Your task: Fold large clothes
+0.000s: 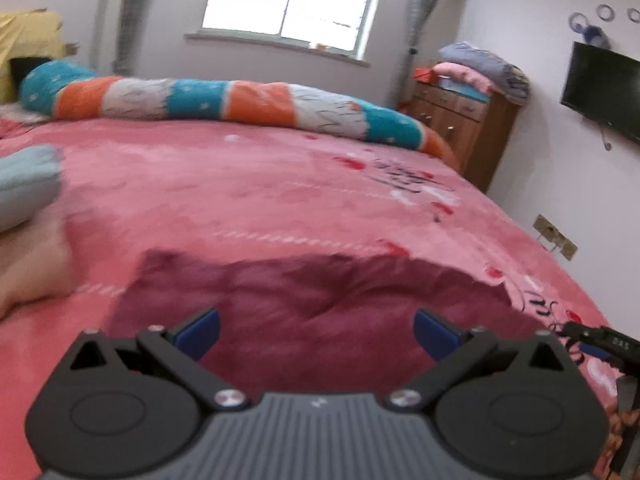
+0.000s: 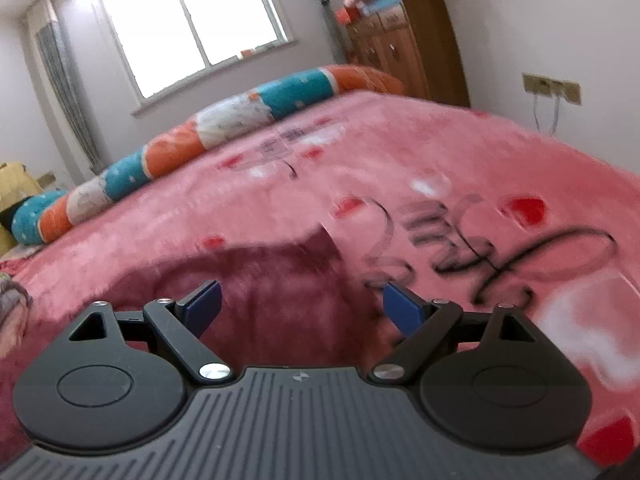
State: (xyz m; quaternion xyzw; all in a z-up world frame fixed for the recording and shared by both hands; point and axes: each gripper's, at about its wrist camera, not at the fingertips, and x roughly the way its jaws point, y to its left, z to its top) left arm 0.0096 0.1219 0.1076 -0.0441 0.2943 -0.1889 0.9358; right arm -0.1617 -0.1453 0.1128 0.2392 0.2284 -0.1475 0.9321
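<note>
Your left gripper [image 1: 316, 334] has its jaws wide apart with nothing between them, low over the maroon garment [image 1: 320, 304]. Your right gripper [image 2: 301, 305] is likewise spread and empty, at the garment's right edge. That garment lies on the pink bed [image 1: 260, 184], near the front edge, rumpled and blurred, so you cannot tell whether any fold is made; by my reading most of the folding is left. Beyond it runs a striped bolster [image 1: 224, 102], then a dresser [image 1: 460, 120] stacked with bedding, a window [image 1: 296, 0] and a TV [image 1: 604, 90]. Black script on the bed is unreadable; "DAS" shows on the right gripper's body.
</note>
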